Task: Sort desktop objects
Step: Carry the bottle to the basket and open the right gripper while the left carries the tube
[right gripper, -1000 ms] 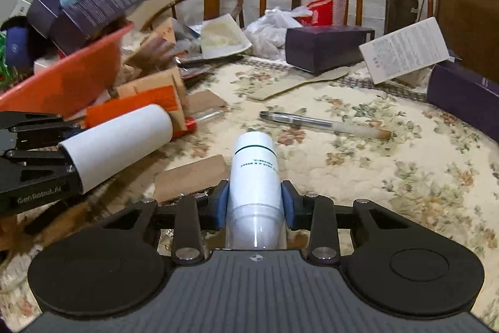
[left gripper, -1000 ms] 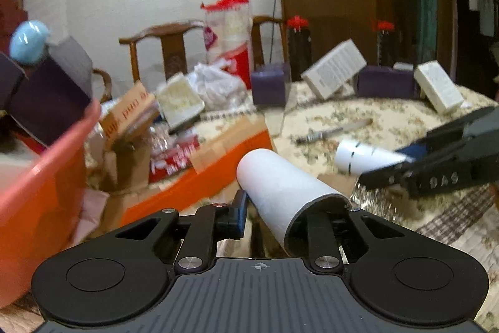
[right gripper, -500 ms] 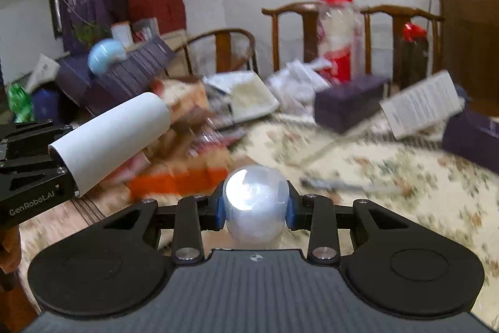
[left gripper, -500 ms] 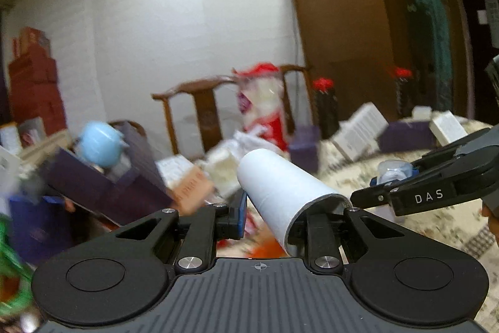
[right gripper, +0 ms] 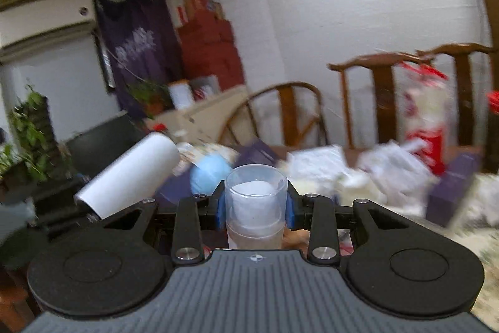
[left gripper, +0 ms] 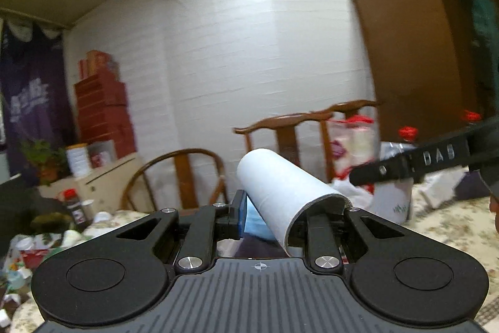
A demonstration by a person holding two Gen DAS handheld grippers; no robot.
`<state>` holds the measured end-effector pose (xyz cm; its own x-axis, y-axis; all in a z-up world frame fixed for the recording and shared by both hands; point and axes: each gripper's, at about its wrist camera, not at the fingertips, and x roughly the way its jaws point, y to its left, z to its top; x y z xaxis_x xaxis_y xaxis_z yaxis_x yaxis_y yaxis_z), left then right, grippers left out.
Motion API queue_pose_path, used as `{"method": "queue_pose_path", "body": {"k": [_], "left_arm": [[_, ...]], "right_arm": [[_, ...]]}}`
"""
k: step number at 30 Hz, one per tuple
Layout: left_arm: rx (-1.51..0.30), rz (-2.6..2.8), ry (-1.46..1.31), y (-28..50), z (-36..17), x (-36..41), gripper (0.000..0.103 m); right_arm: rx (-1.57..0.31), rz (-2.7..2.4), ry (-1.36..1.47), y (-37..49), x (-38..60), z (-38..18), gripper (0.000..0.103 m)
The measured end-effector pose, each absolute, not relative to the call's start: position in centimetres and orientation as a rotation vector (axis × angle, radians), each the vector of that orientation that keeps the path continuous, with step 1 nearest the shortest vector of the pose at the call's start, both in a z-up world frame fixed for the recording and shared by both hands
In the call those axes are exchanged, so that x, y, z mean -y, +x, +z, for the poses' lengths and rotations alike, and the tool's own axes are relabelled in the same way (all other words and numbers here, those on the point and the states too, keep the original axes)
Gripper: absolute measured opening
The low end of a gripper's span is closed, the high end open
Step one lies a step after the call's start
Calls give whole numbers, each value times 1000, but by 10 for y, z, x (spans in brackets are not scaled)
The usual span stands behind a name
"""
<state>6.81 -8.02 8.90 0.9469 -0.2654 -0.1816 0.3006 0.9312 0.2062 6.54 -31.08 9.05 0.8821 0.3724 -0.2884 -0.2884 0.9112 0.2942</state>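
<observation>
Gripping a white paper tube, the left gripper is clamped on the tube wall: one finger sits inside the open near end, the other blue-padded finger presses the outside. Tube lies tilted, pointing forward and to the left of that gripper, raised above the table. A pale blue thing shows just under the tube by the pad, too hidden to name.

Right gripper is clenched on a clear-capped white bottle, held upright between both blue pads, cap end up and level with the fingertips. In the right wrist view the tube shows off to the left of the right gripper, close beside it, not touching. In the left wrist view the right gripper's black finger crosses on the right, bottle partly visible below it.

Ahead of the right gripper: a blue egg-shaped thing on dark purple boxes, blurred white bags and papers on the floral tablecloth. Farther ahead: wooden chairs, a clear red-topped plastic bag. Far left of both grippers: stacked red boxes, a purple hanging cloth, potted plants. Farthest: white brick wall, brown cabinet on the right. Motion blur throughout.
</observation>
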Motion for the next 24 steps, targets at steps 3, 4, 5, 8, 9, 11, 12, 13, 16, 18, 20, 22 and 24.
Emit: {"method": "queue_pose_path", "body": {"k": [3,4,5,8,9,11,12,13,16,18,20,22,24], "left_arm": [[-181,-252,227,80,91,60,16],[-193,-241,224,85,90,55,16],[-202,-228,222,89,89,50,16],[-230,-222,223,97,81,35,16],[-237,-225,224,99,79,32,16],[-245,-235,229,102,73,31,17],[-248,-235,232,102,70,30,17],[-253,-235,242,104,66,32,17],[-245,-220,256,108,57,32,22],[-239,-211,269,109,53,34,29],[-235,-210,269,111,51,34,30],[-232,-206,268,112,51,34,30],[-232,-204,268,115,51,35,36]], "right_arm": [[-342,400,245,88,283,107,39],[-348,414,237,97,274,112,38],[-359,432,238,108,265,114,39],[-397,475,241,133,244,117,39],[-406,479,237,142,237,116,38],[-437,492,229,159,227,112,38],[-452,500,234,167,223,110,38],[-469,507,240,175,220,106,38],[-495,512,252,187,210,96,38],[-506,520,269,193,205,88,38],[-504,527,273,199,202,84,38],[-501,533,283,202,199,84,38],[-501,535,282,208,194,86,38]]}}
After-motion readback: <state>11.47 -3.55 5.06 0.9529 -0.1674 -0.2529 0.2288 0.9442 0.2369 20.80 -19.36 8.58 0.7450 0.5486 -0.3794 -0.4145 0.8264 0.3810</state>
